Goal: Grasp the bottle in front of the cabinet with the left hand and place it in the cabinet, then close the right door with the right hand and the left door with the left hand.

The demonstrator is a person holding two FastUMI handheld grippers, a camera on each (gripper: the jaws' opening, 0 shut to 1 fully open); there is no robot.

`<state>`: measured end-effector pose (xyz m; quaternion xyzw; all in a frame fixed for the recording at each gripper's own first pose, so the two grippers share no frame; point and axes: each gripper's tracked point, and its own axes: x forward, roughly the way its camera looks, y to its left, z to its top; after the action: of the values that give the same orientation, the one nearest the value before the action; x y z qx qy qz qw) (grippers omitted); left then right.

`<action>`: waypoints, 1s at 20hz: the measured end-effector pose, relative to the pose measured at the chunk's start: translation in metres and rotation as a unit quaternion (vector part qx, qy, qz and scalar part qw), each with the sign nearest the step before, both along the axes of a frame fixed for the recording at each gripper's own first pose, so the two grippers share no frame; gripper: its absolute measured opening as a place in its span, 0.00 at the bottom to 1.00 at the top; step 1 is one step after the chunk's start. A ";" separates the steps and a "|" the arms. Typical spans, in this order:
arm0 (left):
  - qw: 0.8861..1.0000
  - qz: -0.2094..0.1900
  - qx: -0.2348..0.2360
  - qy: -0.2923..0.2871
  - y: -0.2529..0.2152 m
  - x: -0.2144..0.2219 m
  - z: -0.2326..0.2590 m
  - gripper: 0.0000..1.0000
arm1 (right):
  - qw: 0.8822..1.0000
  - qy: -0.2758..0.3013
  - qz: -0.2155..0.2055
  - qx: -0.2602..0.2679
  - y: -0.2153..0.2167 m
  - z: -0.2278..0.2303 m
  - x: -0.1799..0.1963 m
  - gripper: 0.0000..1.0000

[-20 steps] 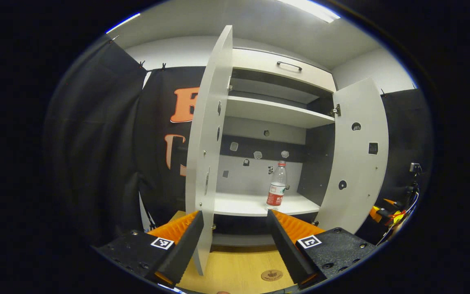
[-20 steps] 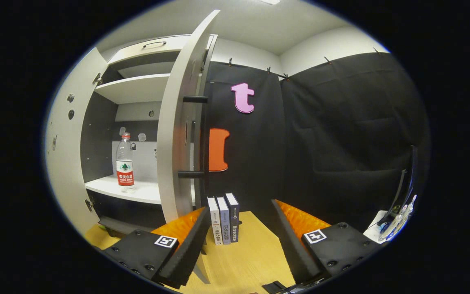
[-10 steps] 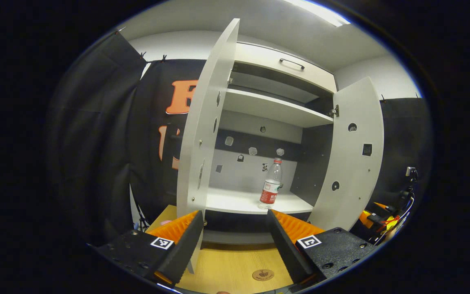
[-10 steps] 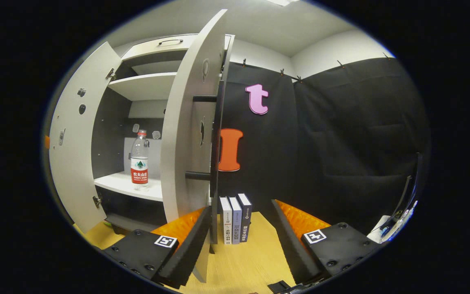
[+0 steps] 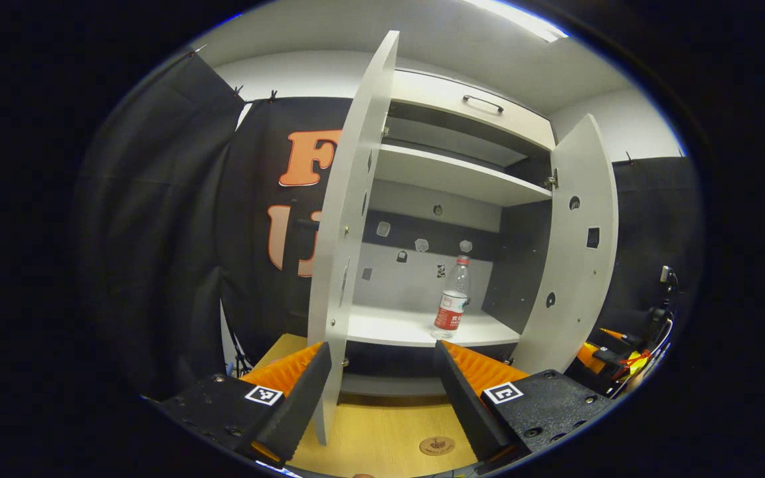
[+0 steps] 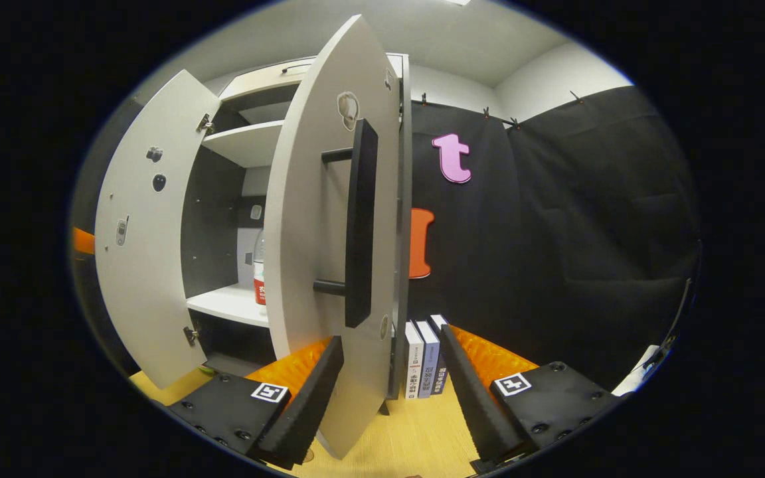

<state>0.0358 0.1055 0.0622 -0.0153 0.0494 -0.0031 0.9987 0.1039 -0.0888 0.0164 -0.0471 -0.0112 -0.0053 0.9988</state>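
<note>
The cabinet (image 5: 449, 192) is the biggest thing here, a tall body of flat pale panels with a darker inside and a drawer with a thin handle on top. It stands on the surface (image 5: 382, 431), which is light wood with a fine grain. Both doors are open. In the left claw view the left door (image 5: 349, 219) is seen almost edge-on, and the right door (image 5: 575, 245) stands at an angle, with small round holes in its inner face. In the right claw view the right door (image 6: 329, 232) is very near and shows its outer face, where a long black bar handle (image 6: 358, 226) runs vertically.

The left claw (image 5: 382, 382) is level and points to the cabinet opening, with the lower edge of the left door between its ridged fingers. It is wide apart and holds nothing. The right claw (image 6: 389, 375) is also wide apart and empty, and the bottom part of the right door stands between its fingers.

Three books (image 6: 424, 358) stand upright on the surface beside the cabinet.

The bottle (image 5: 452, 297) is clear plastic with a red label and a red cap. It stands upright on the lower shelf (image 5: 416, 330), toward the right side, its long axis vertical and the cap up.
</note>
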 end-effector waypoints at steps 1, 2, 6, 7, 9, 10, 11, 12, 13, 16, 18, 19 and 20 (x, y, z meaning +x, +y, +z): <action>1.000 0.003 0.002 -0.002 0.002 0.000 0.000 0.95 | 1.000 0.000 0.005 -0.002 0.004 0.000 0.003 0.97; 1.000 0.005 0.003 -0.003 0.005 -0.001 0.000 0.95 | 1.000 0.000 0.011 -0.002 0.009 0.000 0.005 0.97; 1.000 0.009 0.003 -0.006 0.010 0.000 0.001 0.95 | 1.000 0.001 0.010 -0.013 0.013 -0.001 0.021 0.97; 1.000 0.011 0.004 -0.005 0.013 0.000 0.000 0.95 | 1.000 -0.001 0.007 -0.015 0.012 0.000 0.028 0.97; 1.000 0.016 0.005 -0.003 0.017 0.003 -0.003 0.95 | 1.000 -0.003 0.002 -0.015 0.008 0.002 0.041 0.97; 1.000 0.018 0.005 -0.003 0.019 0.004 -0.002 0.95 | 1.000 -0.005 -0.001 -0.012 0.006 0.004 0.046 0.97; 1.000 0.018 0.004 -0.002 0.020 0.004 -0.003 0.95 | 1.000 -0.008 -0.004 -0.007 0.003 0.007 0.050 0.97; 1.000 0.018 0.002 -0.002 0.021 0.004 -0.003 0.96 | 1.000 -0.009 0.000 -0.001 0.004 0.009 0.051 0.97; 1.000 0.018 -0.002 -0.002 0.022 0.005 -0.003 0.95 | 1.000 -0.012 0.000 0.005 0.005 0.010 0.059 0.97; 1.000 0.018 -0.005 -0.002 0.025 0.009 -0.005 0.96 | 1.000 -0.013 -0.004 0.005 0.002 0.010 0.069 0.97; 1.000 0.021 -0.004 -0.002 0.027 0.010 -0.005 0.96 | 1.000 -0.014 -0.002 0.010 0.006 0.008 0.075 1.00; 1.000 0.023 -0.004 -0.002 0.029 0.010 -0.006 0.96 | 1.000 -0.014 0.000 0.013 0.009 0.007 0.078 1.00; 1.000 0.024 -0.004 -0.002 0.031 0.010 -0.006 0.96 | 1.000 -0.013 0.003 0.014 0.013 0.006 0.080 0.97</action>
<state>0.0463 0.1360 0.0563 -0.0201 0.0471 0.0206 0.9985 0.1838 -0.0758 0.0225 -0.0333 -0.0247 -0.0033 0.9991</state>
